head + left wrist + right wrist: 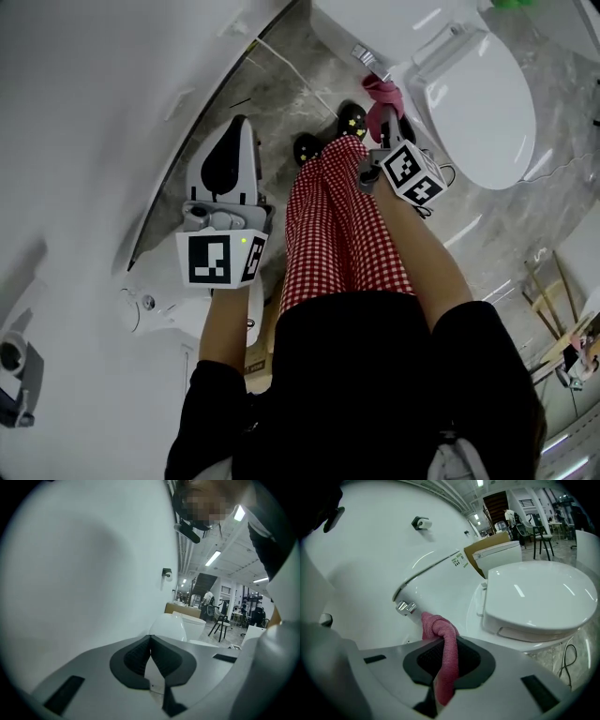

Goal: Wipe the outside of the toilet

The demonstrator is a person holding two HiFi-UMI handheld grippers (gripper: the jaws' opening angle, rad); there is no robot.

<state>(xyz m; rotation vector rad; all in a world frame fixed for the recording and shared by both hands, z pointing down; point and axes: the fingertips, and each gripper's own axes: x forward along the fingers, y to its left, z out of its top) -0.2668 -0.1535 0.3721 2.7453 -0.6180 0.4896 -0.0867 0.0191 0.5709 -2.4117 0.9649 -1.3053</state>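
A white toilet [473, 103] with its lid down stands at the top right of the head view; in the right gripper view its lid [539, 592] fills the right side, and the tank [440, 588] carries a chrome flush button [405, 607]. My right gripper [386, 120] is shut on a pink cloth [443, 648], whose bunched end [382, 94] lies against the tank side just below that button. My left gripper [225, 173] hangs low at the left beside a white curved wall, its jaws shut with nothing between them [151, 654].
The person's red checked trousers [337, 234] and black shoes [349, 119] stand between the two grippers on the grey marble floor. A black cable [567, 660] lies on the floor under the bowl. Another white toilet [174, 629] and chairs show far off in the left gripper view.
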